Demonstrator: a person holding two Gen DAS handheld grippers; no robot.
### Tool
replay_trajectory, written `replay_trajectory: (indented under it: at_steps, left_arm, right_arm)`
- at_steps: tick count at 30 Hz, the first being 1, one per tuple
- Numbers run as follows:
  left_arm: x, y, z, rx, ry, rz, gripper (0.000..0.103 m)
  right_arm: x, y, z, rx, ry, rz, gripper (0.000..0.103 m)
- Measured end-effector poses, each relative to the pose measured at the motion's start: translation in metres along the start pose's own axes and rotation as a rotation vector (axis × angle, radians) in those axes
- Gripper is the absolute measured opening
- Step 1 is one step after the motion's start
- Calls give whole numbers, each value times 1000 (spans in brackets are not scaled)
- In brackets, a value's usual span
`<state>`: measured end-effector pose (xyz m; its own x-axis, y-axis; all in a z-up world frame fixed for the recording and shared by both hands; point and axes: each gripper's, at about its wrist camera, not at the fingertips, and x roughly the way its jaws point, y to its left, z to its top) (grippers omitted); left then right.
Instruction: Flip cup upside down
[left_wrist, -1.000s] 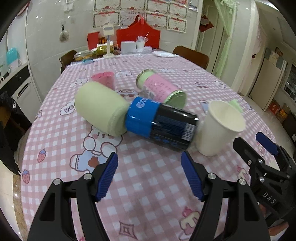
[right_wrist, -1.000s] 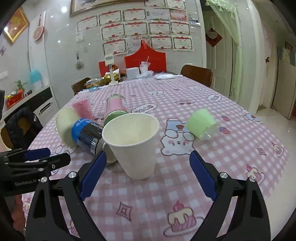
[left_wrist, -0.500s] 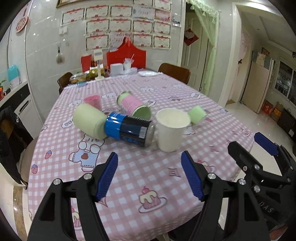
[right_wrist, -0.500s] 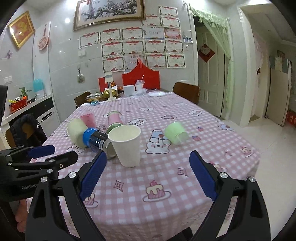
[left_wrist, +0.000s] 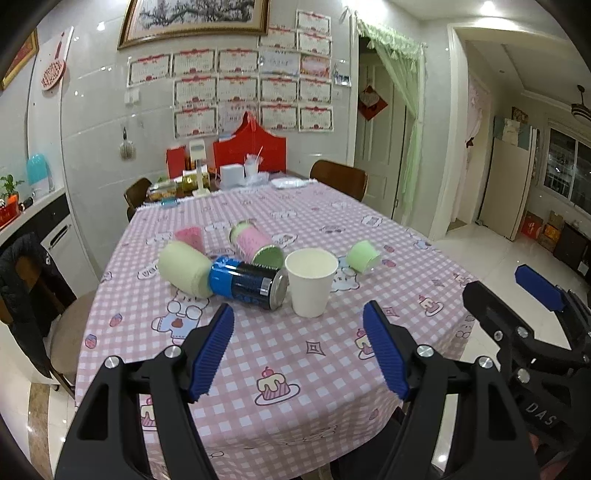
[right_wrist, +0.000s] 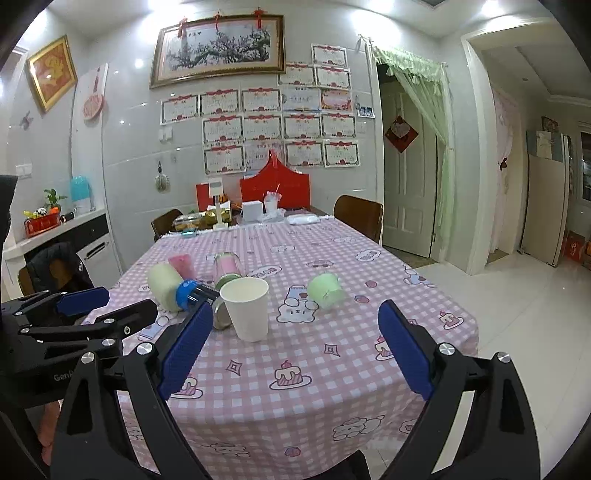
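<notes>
A white paper cup (left_wrist: 311, 281) stands upright, mouth up, on the pink checked tablecloth (left_wrist: 295, 362); it also shows in the right wrist view (right_wrist: 246, 308). My left gripper (left_wrist: 298, 350) is open and empty, held back from the table's near edge, well short of the cup. My right gripper (right_wrist: 295, 349) is open and empty, also back from the table; it shows at the right of the left wrist view (left_wrist: 517, 295). The left gripper shows at the left of the right wrist view (right_wrist: 96, 306).
Left of the cup lie a blue and black can (left_wrist: 248, 282), a pale green cylinder (left_wrist: 184, 269) and a pink and green can (left_wrist: 255, 245). A pink cup (left_wrist: 189, 238) stands behind. A green cup (left_wrist: 364, 256) lies on its side to the right. Chairs (left_wrist: 340, 179) surround the table.
Both grippers have pulled far back and up from the cup and the table. The cup stays upright in the same spot. Both grippers stay open.
</notes>
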<state>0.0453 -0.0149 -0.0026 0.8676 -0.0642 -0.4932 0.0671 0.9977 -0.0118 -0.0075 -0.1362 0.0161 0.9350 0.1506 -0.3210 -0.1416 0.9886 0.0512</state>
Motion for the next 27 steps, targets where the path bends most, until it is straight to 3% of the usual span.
replay_trajectory:
  at_steps: [4, 27]
  left_arm:
    - [-13, -2, 1, 2, -41, 34, 82]
    - [-33, 4, -1, -13, -71, 34, 83]
  right_arm:
    - [-8, -1, 3, 13, -14, 14, 88]
    - [-26, 3, 2, 15, -28, 26, 88]
